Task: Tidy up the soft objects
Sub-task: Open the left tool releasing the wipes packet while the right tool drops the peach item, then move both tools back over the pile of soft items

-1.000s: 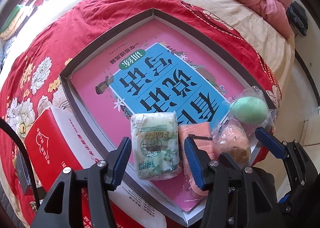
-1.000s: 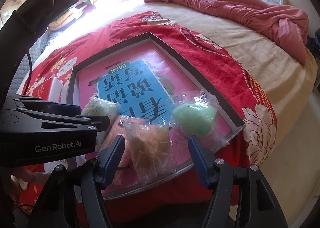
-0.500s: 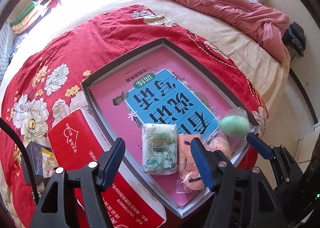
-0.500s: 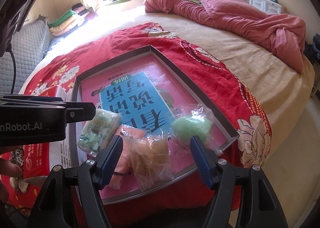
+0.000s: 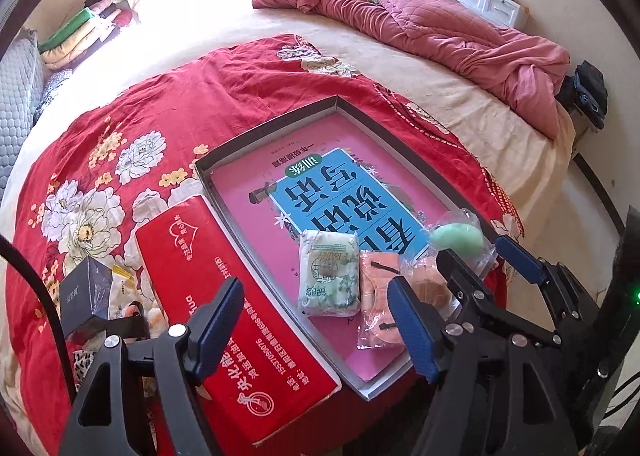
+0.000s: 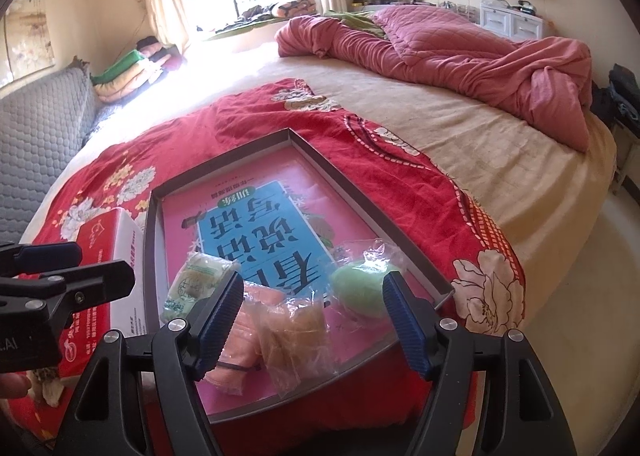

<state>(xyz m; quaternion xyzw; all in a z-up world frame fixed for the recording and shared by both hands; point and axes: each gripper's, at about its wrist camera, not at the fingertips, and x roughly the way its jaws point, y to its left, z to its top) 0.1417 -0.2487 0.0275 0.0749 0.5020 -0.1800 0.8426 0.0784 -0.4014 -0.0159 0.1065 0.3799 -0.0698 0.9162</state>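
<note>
A grey shallow tray (image 5: 404, 144) lined with a pink and blue book lies on the red floral blanket. Along its near edge lie a green-white tissue packet (image 5: 329, 278), a pink bagged item (image 5: 376, 304), a tan bagged sponge (image 5: 430, 288) and a green bagged sponge (image 5: 458, 236). My left gripper (image 5: 316, 288) hovers above the packet, jaws opening, nothing between them. My right gripper (image 6: 312, 284) stands open and empty above the tan sponge (image 6: 296, 330) and the green sponge (image 6: 358, 288). It also shows in the left wrist view (image 5: 484, 256).
A red tissue box (image 5: 224, 308) lies against the tray's left side, with a small dark box (image 5: 86, 296) and clutter beyond it. A crumpled pink quilt (image 6: 460, 52) covers the far bed. The bed's edge drops to the floor (image 6: 592, 256) on the right.
My left gripper has lifted up and back from the tissue packet, and its jaws have widened. The right gripper has risen a little and opened slightly. The objects in the tray have not moved.
</note>
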